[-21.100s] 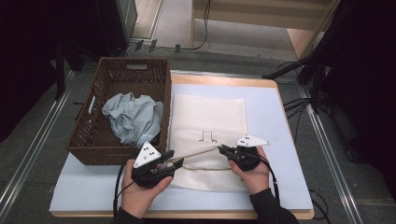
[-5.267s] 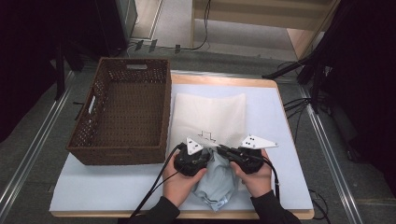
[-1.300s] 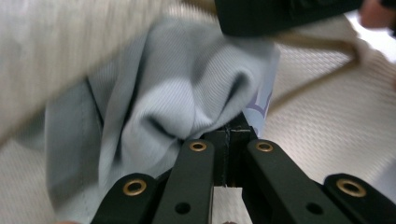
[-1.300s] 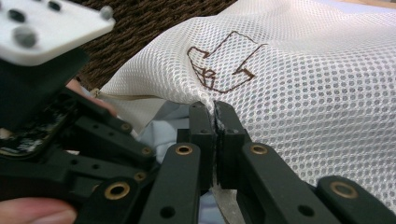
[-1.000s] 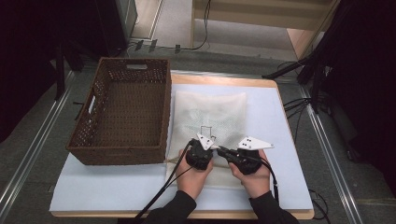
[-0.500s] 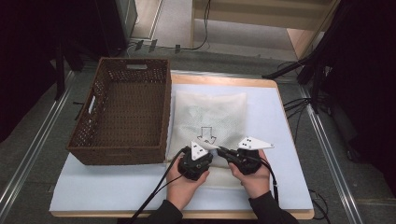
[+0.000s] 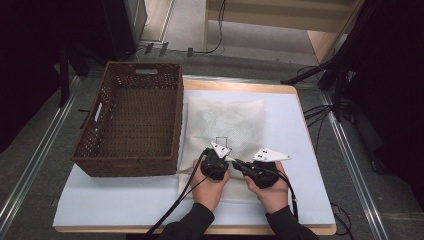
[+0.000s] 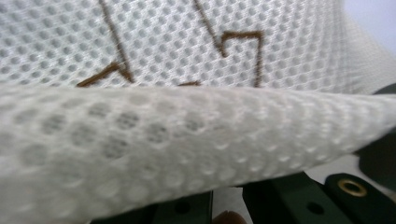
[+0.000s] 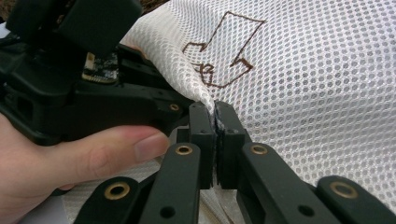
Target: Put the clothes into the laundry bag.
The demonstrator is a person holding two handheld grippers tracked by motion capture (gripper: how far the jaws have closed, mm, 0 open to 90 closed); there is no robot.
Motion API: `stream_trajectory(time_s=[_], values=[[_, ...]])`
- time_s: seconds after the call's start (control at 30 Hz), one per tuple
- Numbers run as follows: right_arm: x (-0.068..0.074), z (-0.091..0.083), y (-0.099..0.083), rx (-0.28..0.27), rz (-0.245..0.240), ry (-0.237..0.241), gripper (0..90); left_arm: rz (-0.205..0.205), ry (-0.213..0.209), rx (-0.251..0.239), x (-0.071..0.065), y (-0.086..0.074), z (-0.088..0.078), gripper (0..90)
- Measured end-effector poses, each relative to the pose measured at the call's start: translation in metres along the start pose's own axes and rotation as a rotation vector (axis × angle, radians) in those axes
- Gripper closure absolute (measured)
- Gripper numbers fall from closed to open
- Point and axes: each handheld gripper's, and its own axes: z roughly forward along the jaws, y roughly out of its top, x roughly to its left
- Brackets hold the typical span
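- Since a second ago, the left tool (image 7: pixel 223 156) has barely shifted along the near part of the white mesh bag (image 7: pixel 225 122), dipping toward the person half a second back and returning beside the right tool (image 7: pixel 235 161); its jaws opened slightly and closed again in that time, with mesh between them.
- Much earlier the pale blue cloth lay in the wicker basket (image 7: pixel 100 107); now a faint greenish shape shows through the mesh of the bag.
- Left tool: clenched on a fold of the bag; in the left gripper view the raised mesh edge (image 8: pixel 187 140) crosses right in front of the camera and hides the jaw tips.
- Right tool (image 9: pixel 215 122): clenched on the bag, a ridge of mesh pinched between its two black jaws, which stand pressed together.
- Both tools sit just beside each other, with the left hand (image 9: pixel 70 154) close against the right tool's jaws.
- Bag position: flat on the pale blue mat (image 7: pixel 300 150) covering the table (image 7: pixel 240 86), just right of the basket, its near edge lifted by the tools.
- A brown stitched outline (image 9: pixel 229 51) marks the mesh just beyond the jaws.
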Motion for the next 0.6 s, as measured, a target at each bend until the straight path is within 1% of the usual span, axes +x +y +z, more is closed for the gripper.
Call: stream_trajectory(time_s=[0.03, 0.07, 0.1, 0.13, 0.17, 0.2, 0.23, 0.27, 0.3, 0.33, 0.37, 0.4, 0.43, 0.5, 0.57, 0.6], values=[[0.000, 0.000, 0.000, 0.000, 0.000, 0.000, 89.0, 0.000, 0.000, 0.000, 0.000, 0.000, 0.000, 89.3], [0.000, -0.002, 0.001, -0.009, -0.003, 0.003, 88.9, 0.031, -0.036, -0.017, -0.002, -0.004, -0.009, 87.7], [0.000, -0.002, 0.001, -0.009, -0.003, 0.003, 88.9, 0.031, -0.036, -0.017, -0.002, -0.004, -0.009, 85.2], [-0.001, -0.004, 0.002, -0.015, 0.000, 0.008, 88.9, 0.087, -0.060, -0.030, -0.003, -0.009, -0.023, 82.6], [-0.001, -0.004, 0.002, -0.015, 0.000, 0.008, 88.9, 0.087, -0.060, -0.030, -0.003, -0.009, -0.023, 80.9], [0.000, -0.006, 0.002, -0.022, 0.004, 0.013, 88.8, 0.115, -0.094, -0.048, 0.000, -0.015, -0.039, 79.4], [0.001, -0.007, 0.003, -0.025, -0.001, 0.012, 88.8, 0.115, -0.094, -0.048, 0.000, -0.015, -0.039, 78.4], [0.002, -0.009, 0.003, -0.024, -0.002, 0.014, 88.7, 0.122, -0.110, -0.053, 0.002, -0.018, -0.047, 77.4], [0.003, -0.010, 0.003, -0.026, -0.005, 0.017, 88.6, 0.129, -0.116, -0.065, 0.008, -0.025, -0.063, 76.8], [0.004, -0.010, 0.003, -0.025, -0.006, 0.017, 88.5, 0.126, -0.137, -0.078, 0.014, -0.030, -0.074, 76.2], [0.004, -0.010, 0.003, -0.025, -0.006, 0.017, 88.5, 0.126, -0.137, -0.078, 0.014, -0.030, -0.074, 75.1], [0.004, -0.012, 0.002, -0.023, -0.011, 0.020, 88.1, 0.129, -0.164, -0.091, 0.024, -0.039, -0.091, 73.8], [0.004, -0.012, 0.001, -0.019, -0.012, 0.024, 87.9, 0.128, -0.168, -0.099, 0.029, -0.044, -0.098, 73.2], [0.003, -0.012, -0.002, -0.004, -0.005, 0.035, 87.4, 0.131, -0.158, -0.094, 0.039, -0.054, -0.109, 71.9], [0.002, -0.010, -0.007, 0.013, -0.006, 0.042, 86.8, 0.102, -0.163, -0.087, 0.049, -0.063, -0.118, 70.6], [0.002, -0.010, -0.009, 0.021, -0.006, 0.046, 86.4, 0.102, -0.156, -0.088, 0.053, -0.066, -0.122, 69.9]])
